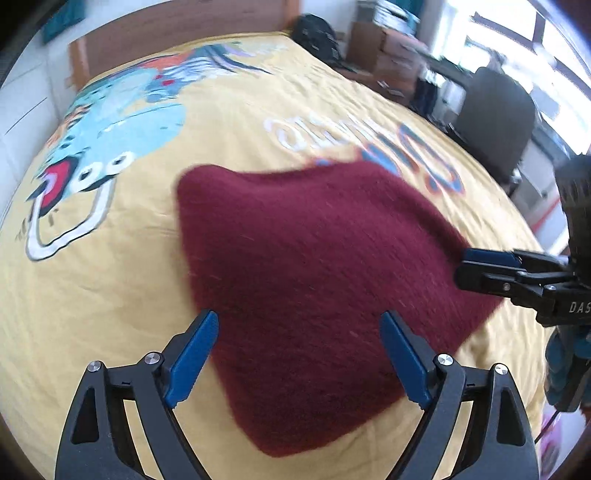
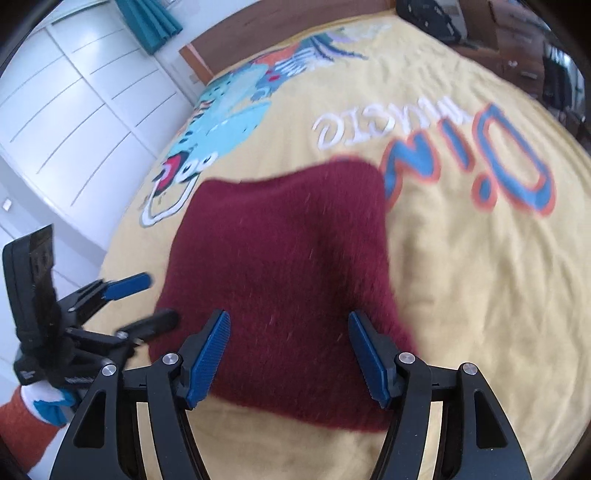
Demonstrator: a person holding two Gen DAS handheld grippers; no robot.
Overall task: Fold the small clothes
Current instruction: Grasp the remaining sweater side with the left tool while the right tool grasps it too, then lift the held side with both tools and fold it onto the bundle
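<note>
A dark red knitted garment (image 1: 314, 280) lies flat in a folded, roughly four-sided shape on a yellow printed bedspread (image 1: 129, 295); it also shows in the right wrist view (image 2: 280, 266). My left gripper (image 1: 299, 354) is open above the garment's near left edge, holding nothing. My right gripper (image 2: 288, 354) is open above the garment's near edge, holding nothing. The right gripper (image 1: 480, 269) shows at the garment's right edge in the left wrist view. The left gripper (image 2: 147, 299) shows open at the garment's left edge in the right wrist view.
The bedspread (image 2: 461, 295) has a cartoon print (image 1: 110, 140) and large letters (image 2: 480, 162). A wooden headboard (image 1: 177, 29) is behind. White wardrobe doors (image 2: 74, 110) stand left. A dark office chair (image 1: 495, 122) and desk clutter stand right of the bed.
</note>
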